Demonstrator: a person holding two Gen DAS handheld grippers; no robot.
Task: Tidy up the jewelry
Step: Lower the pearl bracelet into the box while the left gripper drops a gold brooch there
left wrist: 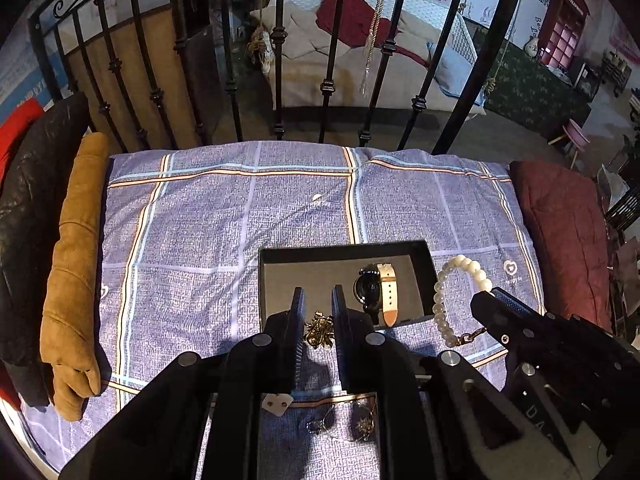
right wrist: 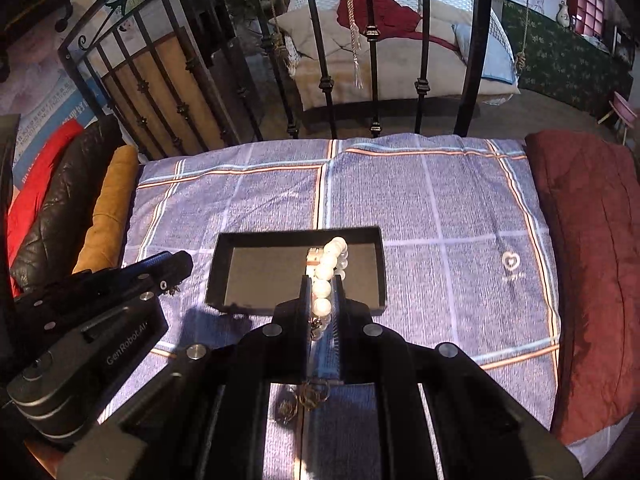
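Note:
A black open box lies on the plaid bedspread and holds a watch with a pale strap. My left gripper hangs over the box's near edge, shut on a small gold jewelry piece that dangles between its fingers. To its right, my right gripper is shut on a white pearl bracelet, which hangs beside the box. In the right wrist view the pearl bracelet sits between the fingers of my right gripper, above the box. My left gripper is at the left. Loose gold earrings lie on the cloth below.
The bedspread ends at a black iron bed rail. A folded tan garment and a black leather jacket lie along the left edge. A maroon quilt lies along the right.

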